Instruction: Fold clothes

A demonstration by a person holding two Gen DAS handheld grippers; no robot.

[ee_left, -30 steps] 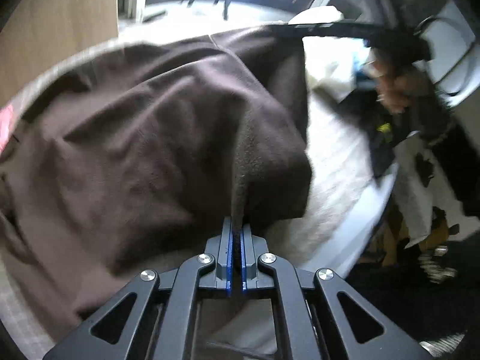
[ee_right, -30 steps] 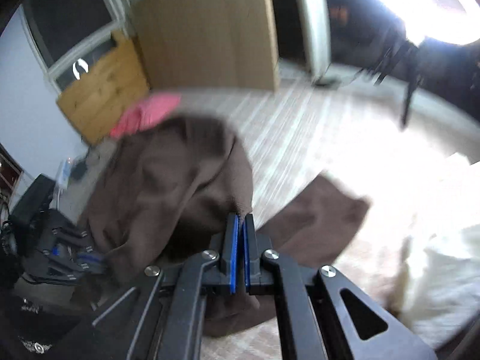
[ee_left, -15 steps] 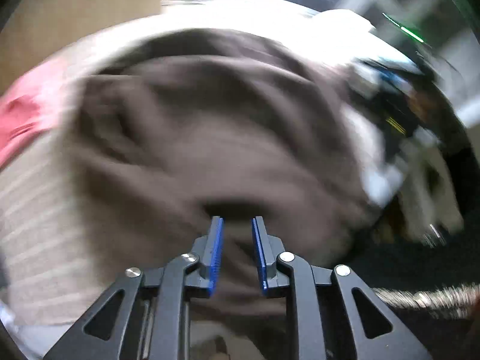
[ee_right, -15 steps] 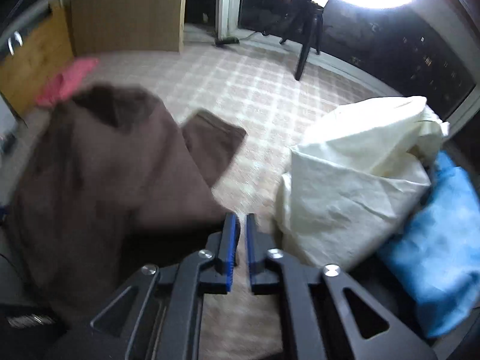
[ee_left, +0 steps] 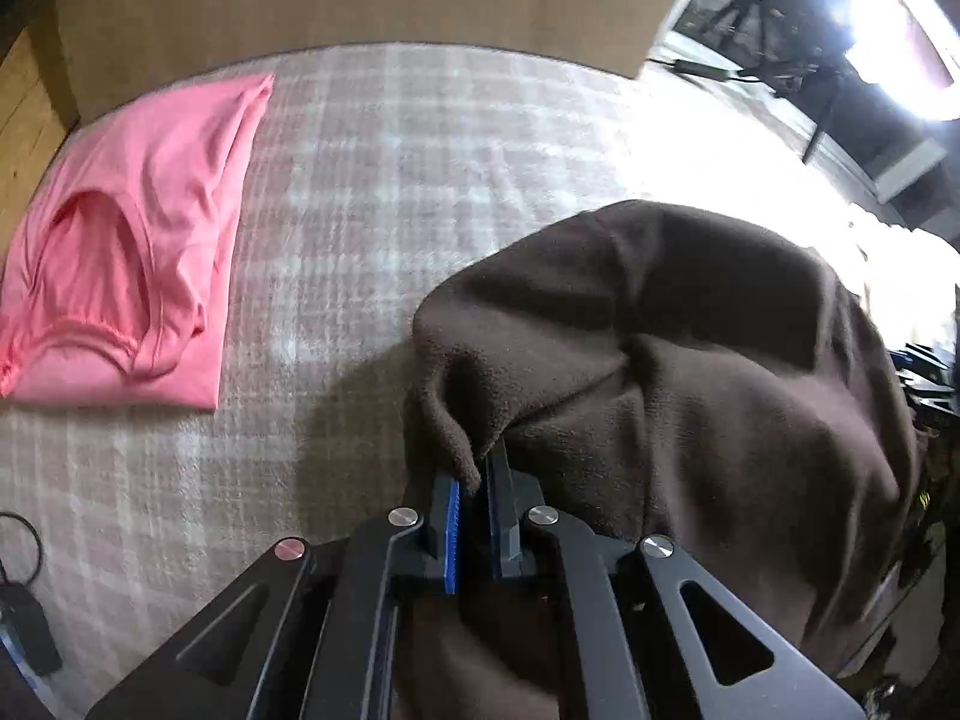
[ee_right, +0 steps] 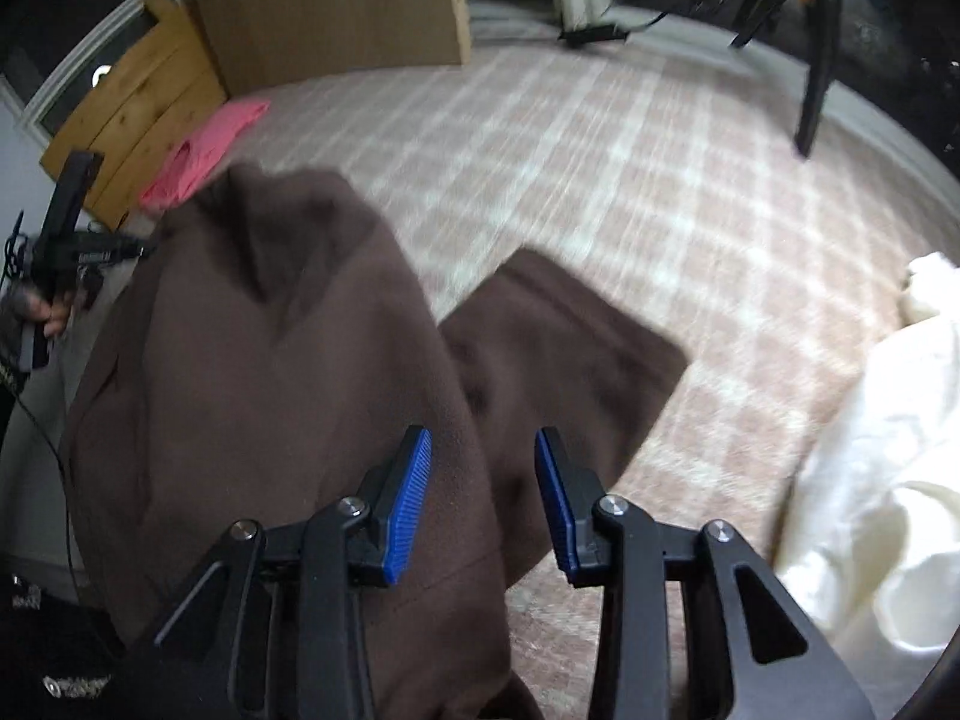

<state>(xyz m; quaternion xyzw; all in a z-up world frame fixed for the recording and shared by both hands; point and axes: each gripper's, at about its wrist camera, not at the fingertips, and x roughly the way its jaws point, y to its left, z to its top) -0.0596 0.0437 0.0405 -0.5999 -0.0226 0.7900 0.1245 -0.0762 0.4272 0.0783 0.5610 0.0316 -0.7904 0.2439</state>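
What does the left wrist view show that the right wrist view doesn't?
Only the left wrist view shows the left gripper pinching a fold of the brown garment, and the whole pink shirt lying flat.

Only the right wrist view shows the right gripper, jaws opening with nothing pressed between them, the white cloth, and the hand on the other tool.

Both show the brown garment, the pink shirt and the checked cover.

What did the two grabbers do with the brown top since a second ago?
The right gripper let go of the brown top; its fingers are opening above it. The left gripper let go, then pinched a fold of it again. The top dropped onto the checked blanket. The pink top stayed put.
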